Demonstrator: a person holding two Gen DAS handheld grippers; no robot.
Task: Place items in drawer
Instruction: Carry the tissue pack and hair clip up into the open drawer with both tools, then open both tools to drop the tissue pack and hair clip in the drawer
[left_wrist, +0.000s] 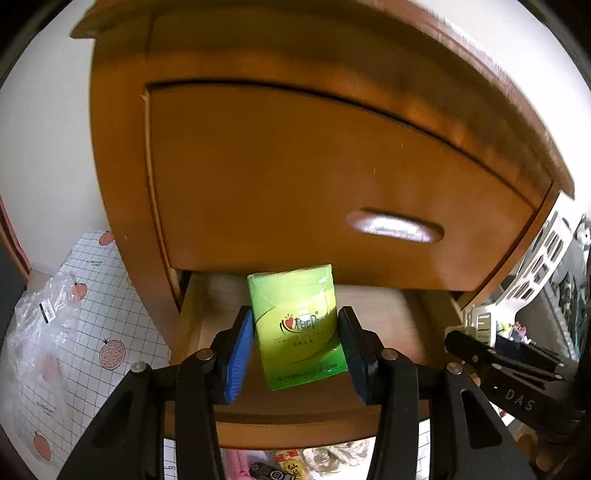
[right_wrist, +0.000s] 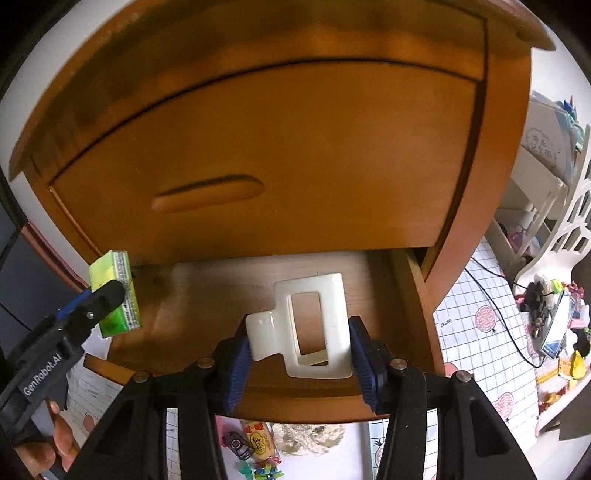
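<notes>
- The left tongs (left_wrist: 295, 345) are clenched on a green tissue pack (left_wrist: 297, 325), their blue pads (left_wrist: 238, 354) pressing its two long sides; the pack stands nearly upright, tilted slightly, over the pulled-out lower drawer (left_wrist: 207, 295).
- From the right wrist camera the same green tissue pack (right_wrist: 116, 295) shows end-on at the drawer's left side, with the left tongs (right_wrist: 103, 295) gripping it and fingers of a hand (right_wrist: 55, 443) on the handle below.
- The right tongs (right_wrist: 301, 339) are clamped on a white hair claw clip (right_wrist: 314, 325) (a rectangular one with an open window in its middle), held over the drawer's wooden bottom (right_wrist: 207, 291).
- Above the open drawer sits a closed upper drawer front (right_wrist: 258, 166) with an oval recessed pull (right_wrist: 208, 194).
- Under the drawer's front edge lies a white grid-patterned mat (right_wrist: 476, 306) with pink fruit prints, and on it a small toy car (right_wrist: 236, 443) beside a snack packet (right_wrist: 258, 441).
- A crumpled clear plastic bag (left_wrist: 44, 314) lies at the left.
</notes>
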